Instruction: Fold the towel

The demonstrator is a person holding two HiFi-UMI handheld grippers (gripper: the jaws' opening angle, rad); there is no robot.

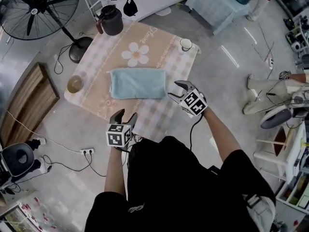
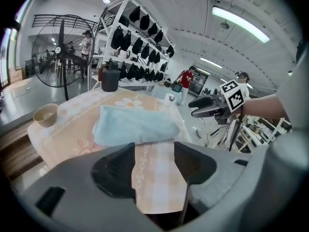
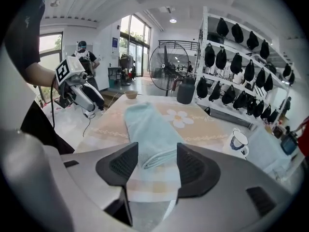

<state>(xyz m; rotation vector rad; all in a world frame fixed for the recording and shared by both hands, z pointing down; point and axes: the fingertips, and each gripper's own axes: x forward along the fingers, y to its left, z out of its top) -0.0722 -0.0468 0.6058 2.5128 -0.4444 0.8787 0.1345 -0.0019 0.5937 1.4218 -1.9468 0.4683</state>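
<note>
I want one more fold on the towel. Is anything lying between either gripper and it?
Nothing visible does. Only bare tablecloth lies between the left gripper and the towel. The right gripper hangs just off its right end. Both have their jaws open. The bowl, jug and mug sit well aside.

Counted: one towel (image 1: 137, 83) and one tabletop (image 1: 159, 116). There are two hand-held grippers, namely the left hand-held gripper (image 1: 125, 114) and the right hand-held gripper (image 1: 174, 89). Besides these there are one bowl (image 1: 75, 84), one jug (image 1: 112, 20), one mug (image 1: 186, 44) and one fan (image 1: 36, 8).
</note>
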